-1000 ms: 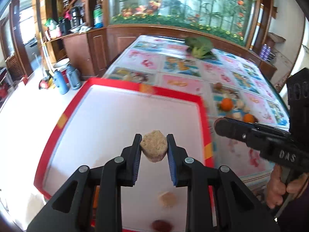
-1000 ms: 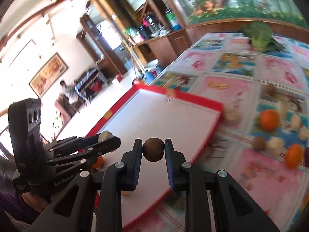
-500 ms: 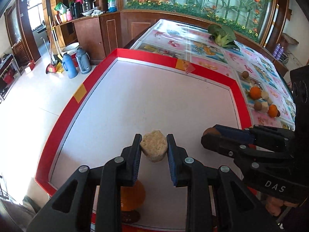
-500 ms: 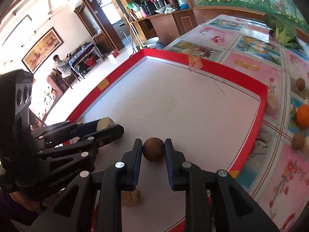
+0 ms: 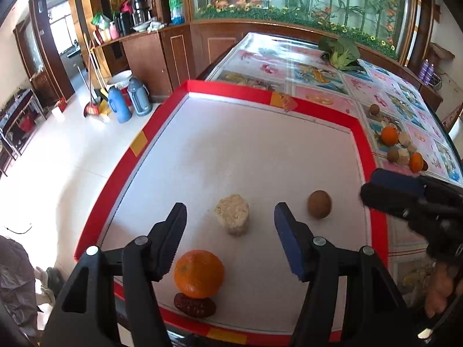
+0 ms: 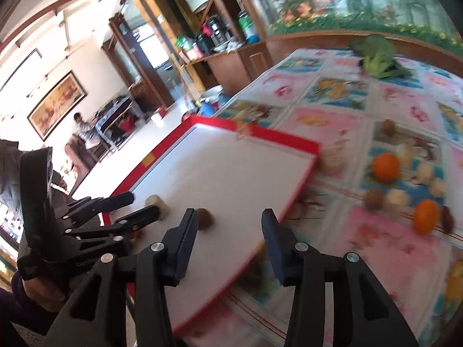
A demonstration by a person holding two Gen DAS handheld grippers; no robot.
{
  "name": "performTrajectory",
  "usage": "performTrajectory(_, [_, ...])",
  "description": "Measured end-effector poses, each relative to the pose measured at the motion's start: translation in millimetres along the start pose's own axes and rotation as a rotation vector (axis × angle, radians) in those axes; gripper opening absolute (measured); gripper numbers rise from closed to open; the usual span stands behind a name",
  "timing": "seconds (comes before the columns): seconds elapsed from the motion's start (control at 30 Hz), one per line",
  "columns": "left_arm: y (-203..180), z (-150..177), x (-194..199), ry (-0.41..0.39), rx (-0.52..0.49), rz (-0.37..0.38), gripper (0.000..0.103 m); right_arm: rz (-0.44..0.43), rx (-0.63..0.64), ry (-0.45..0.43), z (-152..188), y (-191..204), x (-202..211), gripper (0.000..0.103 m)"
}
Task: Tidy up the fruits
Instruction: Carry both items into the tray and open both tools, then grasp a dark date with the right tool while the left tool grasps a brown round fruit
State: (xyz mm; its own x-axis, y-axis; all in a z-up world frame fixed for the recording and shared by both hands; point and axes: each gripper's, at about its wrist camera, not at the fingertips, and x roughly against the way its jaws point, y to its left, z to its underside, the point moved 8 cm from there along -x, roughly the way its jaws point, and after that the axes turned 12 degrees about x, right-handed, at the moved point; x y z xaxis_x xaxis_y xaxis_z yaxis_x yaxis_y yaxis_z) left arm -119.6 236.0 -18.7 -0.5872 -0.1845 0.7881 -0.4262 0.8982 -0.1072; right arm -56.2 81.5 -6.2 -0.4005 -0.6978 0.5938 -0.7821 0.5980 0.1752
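A white board with a red border point(image 5: 260, 150) lies on the table. On it stand a beige crumbly block point(image 5: 233, 214), a brown round fruit point(image 5: 319, 204), an orange point(image 5: 199, 273) and a dark red date point(image 5: 194, 305). My left gripper point(image 5: 230, 231) is open and empty, just behind the block. My right gripper point(image 6: 230, 231) is open and empty, to the right of the brown fruit point(image 6: 205, 218); it also shows in the left wrist view point(image 5: 396, 190). The left gripper point(image 6: 136, 205) shows beside the block point(image 6: 157, 202).
Loose fruits lie on the patterned tablecloth to the right of the board: oranges point(image 6: 385, 166) point(image 6: 426, 217), brown fruits point(image 6: 374, 198) and beige blocks point(image 6: 398, 198). A green vegetable point(image 5: 343, 52) lies at the far end. Flasks point(image 5: 121, 105) stand on the floor at left.
Both grippers opened and let go: the beige block and the brown fruit now rest on the board. Both grippers pulled back; the right one swung toward the tablecloth.
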Motion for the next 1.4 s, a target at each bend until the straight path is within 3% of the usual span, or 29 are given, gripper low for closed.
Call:
performTrajectory(0.23, [-38.7, 14.9, 21.9, -0.012, -0.075, 0.052, 0.066, 0.186, -0.084, -0.056, 37.5, -64.6, 80.5, 0.046])
performTrajectory(0.43, [-82.9, 35.8, 31.6, 0.008, -0.162, 0.127, 0.067, 0.372, -0.162, -0.005, 99.5, -111.0, 138.4, 0.050])
performTrajectory(0.6, [-111.8, 53.8, 31.2, 0.045, -0.225, 0.169, 0.067, 0.421, -0.231, 0.044, 129.8, -127.1, 144.8, 0.050])
performTrajectory(0.7, [-123.2, 63.4, 33.0, 0.060, -0.255, 0.178, 0.067, 0.427, -0.279, 0.059, 131.4, -140.3, 134.6, 0.050])
performTrajectory(0.83, [-128.3, 67.5, 39.7, 0.054, -0.276, 0.181, 0.068, 0.456, -0.252, 0.080, 125.6, -142.7, 122.2, 0.048])
performTrajectory(0.93, [-129.8, 65.0, 40.2, 0.049, -0.275, 0.171, 0.071, 0.473, -0.218, 0.105, 124.7, -140.6, 114.9, 0.034])
performTrajectory(0.97, [-130.4, 64.2, 40.2, 0.048, -0.275, 0.173, 0.071, 0.494, -0.201, 0.118, 124.1, -140.5, 113.5, 0.025])
performTrajectory(1.03, [-133.8, 62.7, 39.6, 0.048, -0.282, 0.173, 0.071, 0.529, -0.170, 0.140, 123.9, -140.7, 111.7, 0.025])
performTrajectory(1.27, [-173.1, 41.2, 27.1, 0.052, -0.319, 0.236, 0.071, 0.489, -0.204, 0.108, 125.3, -146.3, 115.9, 0.025])
performTrajectory(1.33, [-186.4, 32.9, 16.8, 0.038, -0.351, 0.209, 0.071, 0.482, -0.209, 0.103, 125.0, -146.0, 116.4, 0.025])
performTrajectory(1.4, [-200.8, 26.8, 2.0, 0.058, -0.385, 0.229, 0.071, 0.467, -0.217, 0.095, 124.6, -145.6, 116.8, 0.025])
